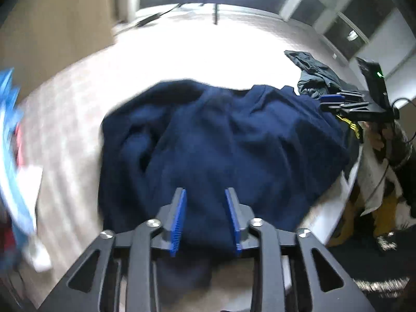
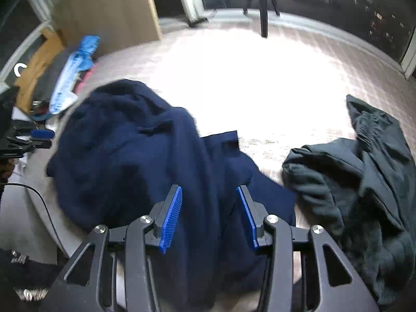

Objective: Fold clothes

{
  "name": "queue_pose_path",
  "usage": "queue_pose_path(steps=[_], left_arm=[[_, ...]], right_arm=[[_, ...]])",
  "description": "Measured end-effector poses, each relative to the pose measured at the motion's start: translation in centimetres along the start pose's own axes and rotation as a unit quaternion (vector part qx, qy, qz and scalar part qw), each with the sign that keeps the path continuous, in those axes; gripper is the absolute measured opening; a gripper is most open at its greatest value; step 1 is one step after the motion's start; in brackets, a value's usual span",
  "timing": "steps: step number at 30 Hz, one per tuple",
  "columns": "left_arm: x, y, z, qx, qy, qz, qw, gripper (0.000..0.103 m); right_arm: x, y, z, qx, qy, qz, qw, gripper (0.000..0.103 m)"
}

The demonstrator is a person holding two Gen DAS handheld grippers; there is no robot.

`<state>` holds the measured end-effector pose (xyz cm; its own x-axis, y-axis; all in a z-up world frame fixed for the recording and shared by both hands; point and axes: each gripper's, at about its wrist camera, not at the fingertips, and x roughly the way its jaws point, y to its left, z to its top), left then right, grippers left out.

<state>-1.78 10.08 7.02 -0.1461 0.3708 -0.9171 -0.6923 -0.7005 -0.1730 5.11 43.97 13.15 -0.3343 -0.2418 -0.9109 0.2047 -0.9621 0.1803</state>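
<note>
A crumpled navy blue garment point(image 1: 221, 143) lies on the pale bed surface point(image 1: 195, 52); it also shows in the right wrist view point(image 2: 135, 161). My left gripper point(image 1: 206, 193) is open, hovering over the garment's near edge with nothing between its blue pads. My right gripper point(image 2: 209, 191) is open over the garment's right part, also empty. The right gripper appears from the side in the left wrist view point(image 1: 338, 101), and the left gripper at the left edge of the right wrist view point(image 2: 39, 137). A dark grey-green garment point(image 2: 364, 187) lies bunched to the right.
A blue-and-white item point(image 2: 72, 75) and brown clothing point(image 2: 39, 65) lie at the far left by a wooden panel point(image 2: 109, 10). A dark tripod pole point(image 2: 264, 13) stands at the far side. Cables and cluttered clothes point(image 1: 377, 182) sit off the bed's right edge.
</note>
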Motion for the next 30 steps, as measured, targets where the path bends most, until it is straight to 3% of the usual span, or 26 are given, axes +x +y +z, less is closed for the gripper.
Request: queue_pose_path(steps=[4, 8, 9, 10, 13, 21, 26, 30], left_arm=[[3.3, 0.2, 3.5, 0.053, 0.013, 0.039, 0.9977, 0.037], [6.0, 1.1, 5.0, 0.068, 0.043, 0.037, 0.9961, 0.037], [6.5, 1.3, 5.0, 0.071, 0.051, 0.035, 0.9955, 0.032], [6.6, 1.4, 5.0, 0.072, 0.057, 0.031, 0.9953, 0.004], [5.5, 1.3, 4.6, 0.068, 0.052, 0.008, 0.9963, 0.004], [-5.2, 5.8, -0.8, -0.018, -0.014, -0.004, 0.9997, 0.004], [-6.0, 9.4, -6.9, -0.106, 0.015, 0.006, 0.9942, 0.004], [-4.8, 10.8, -10.0, -0.143, 0.032, 0.008, 0.9892, 0.004]], right_arm=[[1.3, -0.5, 0.6, 0.000, 0.006, 0.014, 1.000, 0.043], [1.5, -1.2, 0.1, 0.001, 0.010, 0.028, 1.000, 0.043], [1.6, -1.4, 0.0, 0.002, 0.010, 0.032, 0.999, 0.043], [1.4, -1.6, -0.1, 0.002, 0.009, 0.034, 0.999, 0.043], [0.4, -2.3, -0.6, -0.002, 0.004, 0.035, 0.999, 0.043], [0.2, -1.3, 0.1, -0.032, -0.004, 0.069, 0.997, 0.043], [1.4, 2.0, 0.2, -0.047, 0.000, 0.135, 0.990, 0.043], [1.6, 4.8, 0.3, -0.098, -0.002, 0.129, 0.987, 0.043]])
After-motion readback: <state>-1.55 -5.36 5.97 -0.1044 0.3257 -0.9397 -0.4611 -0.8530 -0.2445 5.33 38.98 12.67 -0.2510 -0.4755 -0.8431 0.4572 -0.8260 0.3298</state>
